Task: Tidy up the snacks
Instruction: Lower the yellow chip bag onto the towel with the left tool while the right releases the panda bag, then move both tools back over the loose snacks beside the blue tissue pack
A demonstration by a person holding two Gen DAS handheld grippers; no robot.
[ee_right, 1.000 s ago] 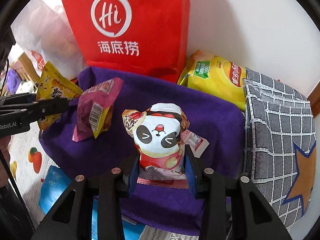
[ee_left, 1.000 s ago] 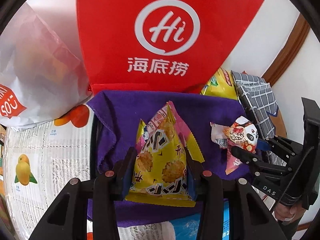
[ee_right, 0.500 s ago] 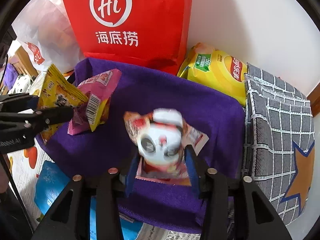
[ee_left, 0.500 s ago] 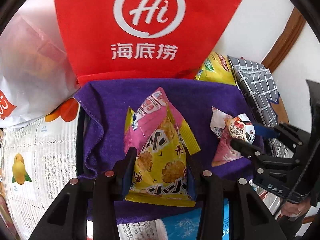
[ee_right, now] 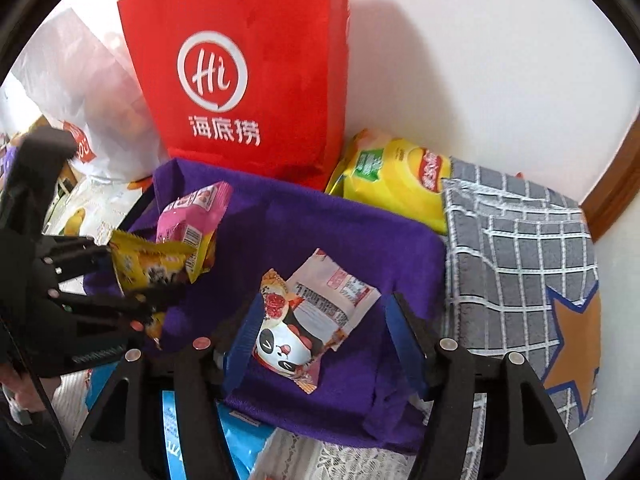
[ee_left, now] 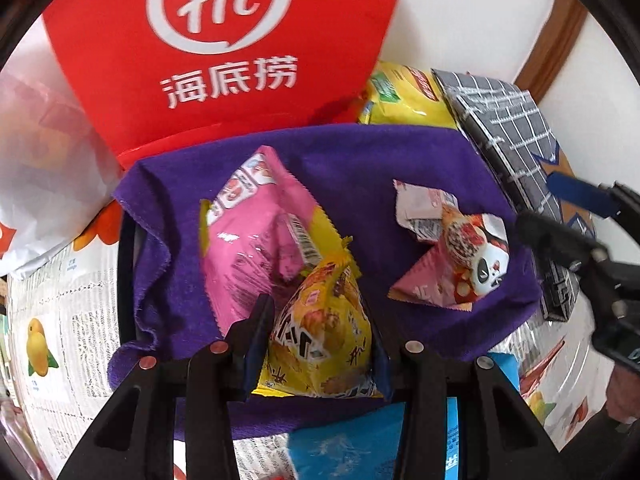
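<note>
My left gripper [ee_left: 318, 320] is shut on a yellow snack packet [ee_left: 320, 344] and holds it low over the purple cloth [ee_left: 360, 168], against a pink snack packet [ee_left: 256, 240] lying there. My right gripper [ee_right: 326, 328] is open, its jaws either side of the panda snack packet [ee_right: 288, 340], which lies loose on the purple cloth [ee_right: 320, 220]. The panda packet also shows in the left wrist view [ee_left: 468, 264]. The left gripper with the yellow packet [ee_right: 152, 264] shows at the left of the right wrist view, next to the pink packet [ee_right: 192, 212].
A red paper bag [ee_left: 208, 52] stands behind the cloth against the white wall. A yellow chips bag [ee_right: 396, 176] and a grey checked box [ee_right: 516, 264] lie to the right. A white plastic bag [ee_left: 36, 168] lies to the left. A blue packet [ee_left: 348, 440] lies in front.
My right gripper has opened and let go of the panda packet, which now lies on the cloth. My left gripper has moved forward with the yellow packet to the pink one.
</note>
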